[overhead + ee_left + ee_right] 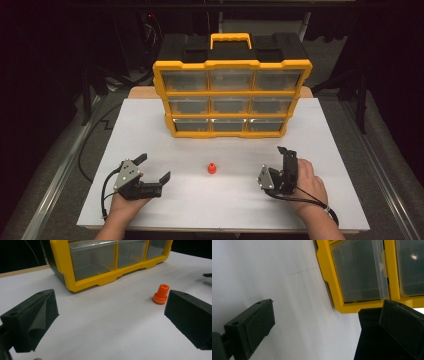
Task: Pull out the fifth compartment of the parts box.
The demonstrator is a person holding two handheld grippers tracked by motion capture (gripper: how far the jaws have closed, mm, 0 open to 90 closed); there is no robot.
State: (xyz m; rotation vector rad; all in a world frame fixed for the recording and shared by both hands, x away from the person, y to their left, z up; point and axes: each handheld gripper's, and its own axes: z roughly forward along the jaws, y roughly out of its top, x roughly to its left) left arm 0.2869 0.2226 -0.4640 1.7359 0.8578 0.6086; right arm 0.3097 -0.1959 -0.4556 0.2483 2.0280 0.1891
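- Lettering: none legible on the yellow drawer organizer (232,97).
- Left gripper (154,168): jaws wide apart, empty.
- Right gripper (285,156): jaws apart, empty.
- Orange cap (212,168): upright on the table (150,135), between both grippers; its top hole is visible in the left gripper view (161,294).

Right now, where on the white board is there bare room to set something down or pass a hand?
Widest bare strip: between the yellow organizer and the orange part. The board's far left and right margins beside the organizer are also bare. Near edge is crowded: left gripper and right gripper, jaws open, flank the part, with small gaps.
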